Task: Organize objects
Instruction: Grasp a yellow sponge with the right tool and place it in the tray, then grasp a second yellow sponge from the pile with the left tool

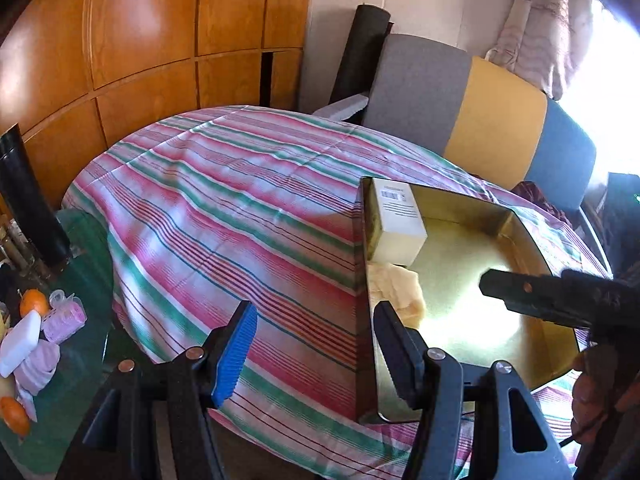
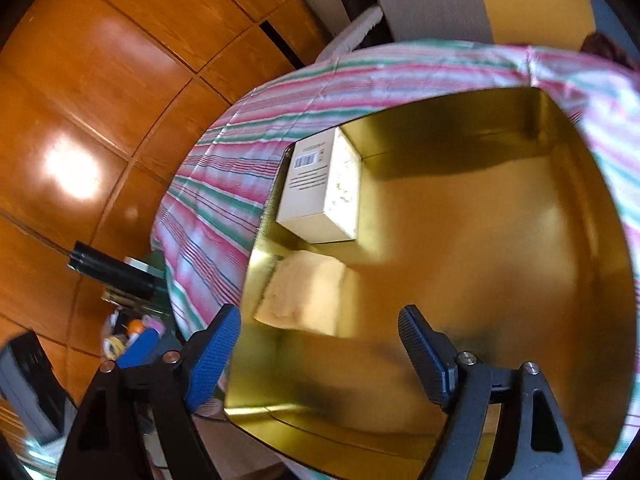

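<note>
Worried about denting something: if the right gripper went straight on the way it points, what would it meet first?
Probably the bare gold floor of the tin. The open right gripper aims between the pale cloth and the far wall; the white box sits left of that line. Depth is unclear.

Open gold metal tin (image 1: 532,240) sits on striped cloth-covered table (image 1: 224,200), right side. In tin: white cardboard box (image 1: 398,216) at far left corner; cream folded cloth (image 1: 396,288) just in front of box, along left wall. Multicoloured upholstered chair (image 1: 480,120) behind table. Oranges (image 1: 34,302) & pink hair rollers (image 1: 66,320) on lower surface, left of table.
</note>
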`<state>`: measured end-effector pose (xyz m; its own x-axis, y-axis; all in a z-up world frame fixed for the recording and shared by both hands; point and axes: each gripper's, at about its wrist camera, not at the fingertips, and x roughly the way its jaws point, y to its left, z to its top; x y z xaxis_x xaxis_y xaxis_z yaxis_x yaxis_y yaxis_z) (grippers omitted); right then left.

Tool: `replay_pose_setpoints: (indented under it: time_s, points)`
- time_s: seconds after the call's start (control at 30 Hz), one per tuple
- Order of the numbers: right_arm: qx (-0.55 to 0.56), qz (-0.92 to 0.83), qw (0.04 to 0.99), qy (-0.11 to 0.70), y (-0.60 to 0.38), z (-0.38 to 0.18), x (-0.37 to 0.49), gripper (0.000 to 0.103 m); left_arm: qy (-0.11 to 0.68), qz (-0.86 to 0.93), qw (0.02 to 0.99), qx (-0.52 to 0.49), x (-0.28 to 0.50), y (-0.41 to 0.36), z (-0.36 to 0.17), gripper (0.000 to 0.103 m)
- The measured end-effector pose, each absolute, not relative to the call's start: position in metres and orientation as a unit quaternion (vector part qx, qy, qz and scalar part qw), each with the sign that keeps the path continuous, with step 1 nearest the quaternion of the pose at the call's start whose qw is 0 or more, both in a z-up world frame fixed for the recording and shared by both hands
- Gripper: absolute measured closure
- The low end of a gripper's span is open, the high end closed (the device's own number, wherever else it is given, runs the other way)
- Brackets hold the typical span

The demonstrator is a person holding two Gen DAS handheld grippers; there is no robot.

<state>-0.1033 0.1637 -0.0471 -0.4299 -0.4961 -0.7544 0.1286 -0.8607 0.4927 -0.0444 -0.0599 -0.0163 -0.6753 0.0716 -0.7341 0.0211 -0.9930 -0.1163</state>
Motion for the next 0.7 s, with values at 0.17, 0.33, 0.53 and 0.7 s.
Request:
replay_pose_setpoints:
  time_s: [0.17,0.33,0.53,0.7]
  points:
    - [0.479,-0.849,0.165,-0.15,0.184,-0.038,-0.083,0.018,-0.059,0.908,0.033,-0.414,-0.044,-0.048,-0.017,0.042]
    - [0.459,-0.871,0.13,-0.12,0.211,-0.031,-0.061,0.016,-0.055,0.902,0.071,-0.422,-0.042,-0.031,-0.016,0.042]
    - [0.44,-0.887,0.075,-0.116,0.264,-0.022,-0.037,0.012,-0.018,0.901,0.115,-0.417,-0.041,0.007,-0.007,0.042]
    - [0.427,-0.895,0.008,-0.125,0.337,-0.013,-0.013,0.012,0.011,0.901,0.159,-0.404,-0.042,0.046,0.007,0.042]
